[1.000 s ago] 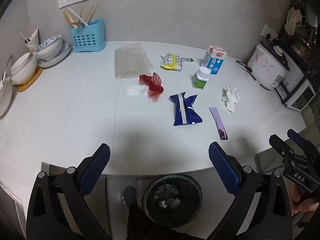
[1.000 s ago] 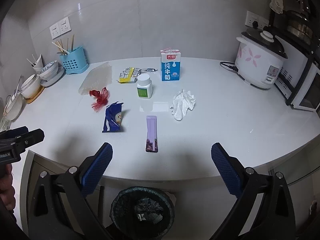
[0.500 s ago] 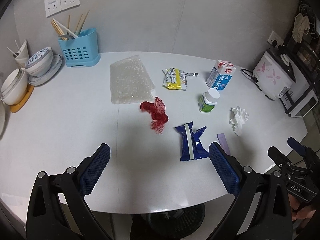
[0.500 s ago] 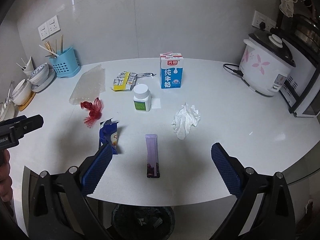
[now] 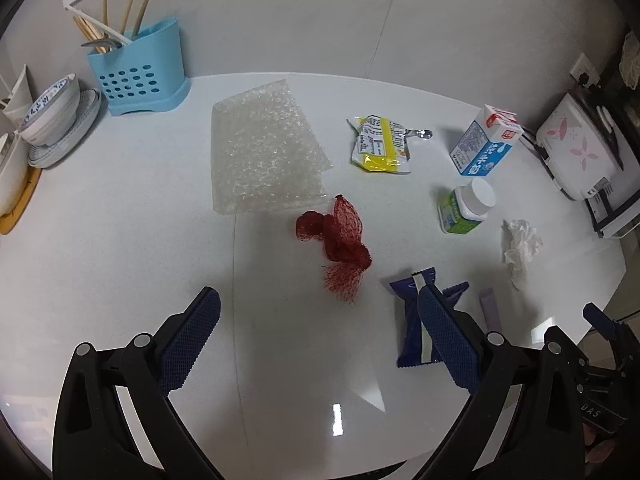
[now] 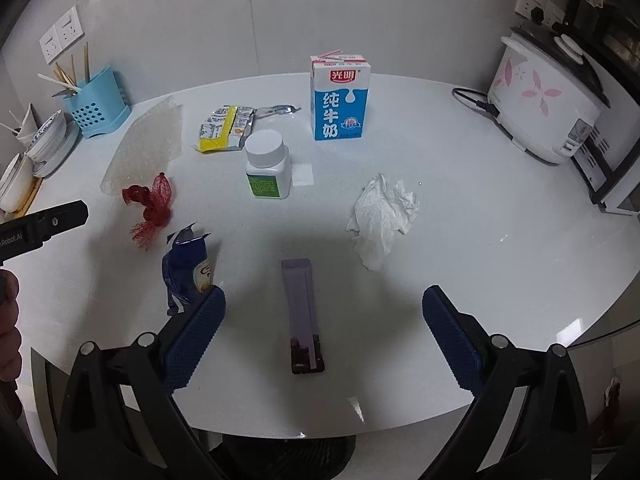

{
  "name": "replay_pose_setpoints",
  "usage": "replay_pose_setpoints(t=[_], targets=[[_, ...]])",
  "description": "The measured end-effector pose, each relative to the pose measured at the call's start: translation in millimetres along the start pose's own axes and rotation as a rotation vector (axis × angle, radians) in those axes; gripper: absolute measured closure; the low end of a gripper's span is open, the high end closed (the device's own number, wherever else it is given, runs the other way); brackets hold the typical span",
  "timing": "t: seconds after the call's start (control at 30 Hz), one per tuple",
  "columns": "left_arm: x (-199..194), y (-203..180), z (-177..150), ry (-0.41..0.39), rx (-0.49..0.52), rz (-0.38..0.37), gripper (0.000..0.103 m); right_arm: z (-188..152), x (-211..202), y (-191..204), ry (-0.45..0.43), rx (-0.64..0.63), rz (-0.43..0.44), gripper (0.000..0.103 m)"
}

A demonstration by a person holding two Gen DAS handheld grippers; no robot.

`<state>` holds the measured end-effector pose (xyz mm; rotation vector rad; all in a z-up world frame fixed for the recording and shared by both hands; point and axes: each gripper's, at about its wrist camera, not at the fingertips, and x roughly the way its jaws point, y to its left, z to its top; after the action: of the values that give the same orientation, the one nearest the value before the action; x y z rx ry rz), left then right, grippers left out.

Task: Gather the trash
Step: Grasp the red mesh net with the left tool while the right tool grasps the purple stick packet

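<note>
Now, across the white bench [image 6: 480, 240] the litter lies spread out, and both tools hover over its near edge with nothing in them. Biggest piece first: the bubble wrap [image 5: 264, 148] lies flat toward the back, well beyond either tool. Ahead of the left hand-held gripper [image 5: 320, 340], jaws spread wide, sits the red net [image 5: 340, 248], a little right of its centre line, with the blue wrapper [image 5: 416, 320] partly behind its right finger. The right hand-held gripper [image 6: 324, 332], also spread wide and empty, has the purple sachet [image 6: 302, 312] almost dead centre between its fingers, long axis pointing straight away from it, so the fingers would close across the narrow width. I'd say the right is the nearer hand for that one. The crumpled tissue [image 6: 380, 216] waits farther off to the right.
</note>
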<state>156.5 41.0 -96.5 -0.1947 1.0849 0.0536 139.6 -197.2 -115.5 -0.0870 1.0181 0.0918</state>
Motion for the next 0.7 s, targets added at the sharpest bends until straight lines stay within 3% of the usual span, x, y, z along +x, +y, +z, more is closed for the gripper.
replay_pose_setpoints(t=[0.4, 0.57, 0.7], targets=[[73.2, 6.8, 27.1, 0.079, -0.014, 0.005, 0.007, 1.7, 47.8, 5.9, 0.103, 0.027, -0.033, 0.017], [94.6, -0.6, 34.0, 0.105, -0.015, 0.004, 0.007, 4.8, 57.1, 5.6, 0.136, 0.037, -0.02, 0.031], [106.3, -3.4, 37.0, 0.121, -0.016, 0.017, 0.009, 3.9, 64.4, 7.1, 0.16, 0.034, -0.006, 0.035]])
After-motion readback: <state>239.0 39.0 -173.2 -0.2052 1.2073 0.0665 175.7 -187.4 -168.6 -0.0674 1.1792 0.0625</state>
